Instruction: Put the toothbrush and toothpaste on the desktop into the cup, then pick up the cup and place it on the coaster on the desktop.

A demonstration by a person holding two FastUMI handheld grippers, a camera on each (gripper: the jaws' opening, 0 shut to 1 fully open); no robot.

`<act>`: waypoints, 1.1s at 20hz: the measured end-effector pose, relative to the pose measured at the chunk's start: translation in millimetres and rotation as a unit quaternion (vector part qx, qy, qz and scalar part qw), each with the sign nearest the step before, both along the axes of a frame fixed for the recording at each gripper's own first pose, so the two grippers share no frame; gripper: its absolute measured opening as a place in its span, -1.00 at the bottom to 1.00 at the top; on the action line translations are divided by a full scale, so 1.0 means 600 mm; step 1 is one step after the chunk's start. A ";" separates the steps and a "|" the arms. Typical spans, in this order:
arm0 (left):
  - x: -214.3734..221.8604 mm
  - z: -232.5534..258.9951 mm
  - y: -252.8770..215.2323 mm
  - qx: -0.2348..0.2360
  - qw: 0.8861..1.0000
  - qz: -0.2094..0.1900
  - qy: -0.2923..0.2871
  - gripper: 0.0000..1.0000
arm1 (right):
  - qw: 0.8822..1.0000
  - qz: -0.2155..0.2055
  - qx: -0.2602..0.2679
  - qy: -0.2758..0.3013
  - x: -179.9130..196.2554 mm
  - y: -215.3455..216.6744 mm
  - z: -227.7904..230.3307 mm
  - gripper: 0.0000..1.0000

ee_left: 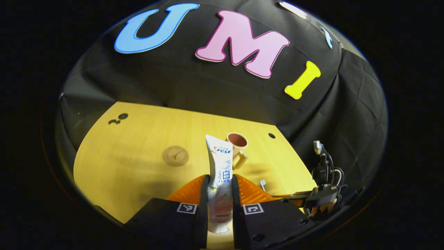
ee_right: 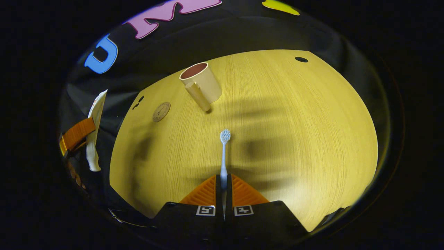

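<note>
Your left gripper [ee_left: 220, 194] is clamped on the tube [ee_left: 219, 173], both fingers pressing its flat sides about mid-body, cap end toward you and crimped end pointing away at the cup [ee_left: 238, 145]. It is a soft tube and will likely give under pressure, so a firm hold low on the fuller part suits it better than the thin crimp; squeeze no harder than you need. Your right gripper [ee_right: 223, 194] is closed narrow on the brush [ee_right: 224, 156], gripping the handle end, bristle head sticking out forward over the desk [ee_right: 295, 139]. That brush looks light, stiff and thin, so it could pivot between the pads; a hold farther up the handle would probably steady it.

Beyond both, the cup stands upright on the desk, mouth open, handle facing the near side. It looks rigid and light enough to tip if either item knocks the rim, so lower each in from above. To its left, well apart, lies the round coaster [ee_left: 175, 156], flat.
</note>
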State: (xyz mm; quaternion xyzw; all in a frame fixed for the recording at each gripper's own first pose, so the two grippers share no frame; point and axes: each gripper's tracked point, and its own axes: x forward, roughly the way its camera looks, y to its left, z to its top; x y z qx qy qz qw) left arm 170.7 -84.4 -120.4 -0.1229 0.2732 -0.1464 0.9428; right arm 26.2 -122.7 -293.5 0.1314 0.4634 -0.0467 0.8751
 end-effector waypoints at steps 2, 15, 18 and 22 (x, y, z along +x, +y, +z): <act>0.050 0.024 -0.030 -0.003 1.000 -0.005 -0.025 -0.32 | 1.000 -0.002 0.013 -0.005 0.008 -0.015 0.011 -0.90; 0.312 0.056 -0.174 -0.044 0.987 -0.026 -0.152 -0.31 | 0.999 0.029 0.029 -0.010 0.014 -0.075 0.027 -0.90; 0.350 0.040 -0.181 -0.051 0.984 -0.024 -0.167 -0.32 | 0.999 0.024 0.035 -0.011 0.009 -0.082 0.023 -0.91; 0.382 0.023 -0.189 -0.072 0.980 -0.030 -0.182 -0.29 | 0.999 0.018 0.034 -0.014 0.005 -0.096 0.015 -0.90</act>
